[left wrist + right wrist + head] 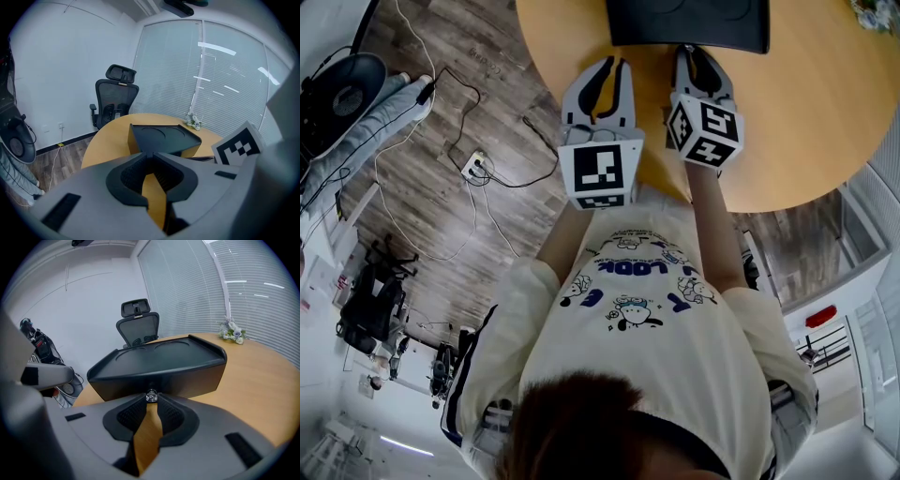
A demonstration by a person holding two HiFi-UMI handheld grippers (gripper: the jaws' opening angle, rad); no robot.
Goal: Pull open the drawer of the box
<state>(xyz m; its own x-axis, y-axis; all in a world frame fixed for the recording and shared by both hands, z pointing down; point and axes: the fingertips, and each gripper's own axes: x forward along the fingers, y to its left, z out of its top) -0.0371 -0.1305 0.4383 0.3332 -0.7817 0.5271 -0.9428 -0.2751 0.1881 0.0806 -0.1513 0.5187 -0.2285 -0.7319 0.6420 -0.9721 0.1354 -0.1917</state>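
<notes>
- the right gripper (151, 400) pinches the small clear knob (151, 395) on the black box (187, 366), which sits on the round table (253, 380).
- the left gripper (151, 154) is closed on nothing.
- risk: the tip-only hold may slip off, or the unbraced box may slide with the pull.

Right gripper (151, 401) with jaw tips closed, apparently pinching the small clear knob (151, 395) on the front of a black box (187, 369), wooden table (255, 390), office chair (138, 326) behind, flowers (232, 331) at right.

Left hand-held gripper (614, 64) closed, right hand-held gripper (698, 54) pinching knob (151, 395)
</notes>
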